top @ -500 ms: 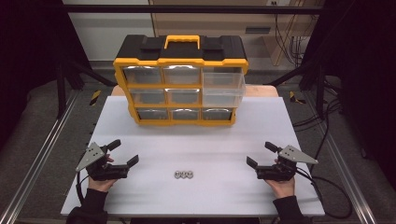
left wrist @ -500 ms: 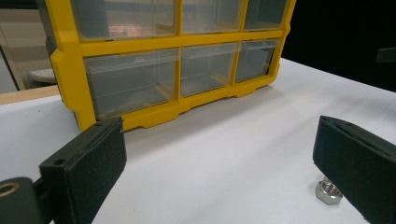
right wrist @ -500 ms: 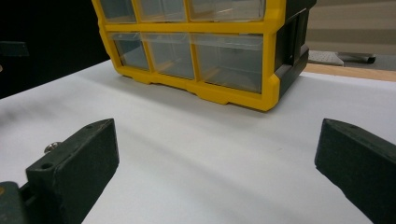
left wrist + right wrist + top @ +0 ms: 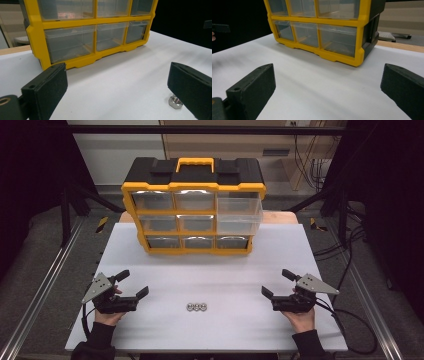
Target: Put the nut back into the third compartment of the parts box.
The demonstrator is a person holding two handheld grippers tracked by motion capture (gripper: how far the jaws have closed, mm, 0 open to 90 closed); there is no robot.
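A yellow and black drawer organiser (image 4: 194,207) with clear drawers stands at the back of the white table (image 4: 210,265); its top right drawer (image 4: 239,205) is pulled out a little. Three metal nuts (image 4: 196,307) lie in a row near the front middle. My left gripper (image 4: 132,284) rests at the front left, open and empty, and its own view shows the organiser (image 4: 90,32) ahead and one nut (image 4: 175,102) by the right jaw. My right gripper (image 4: 276,283) rests at the front right, open and empty, facing the organiser (image 4: 322,27).
Metal rails (image 4: 45,285) run along both sides of the table. Cables (image 4: 345,315) trail from the right gripper off the table's right edge. Bare white surface lies between the grippers and the organiser.
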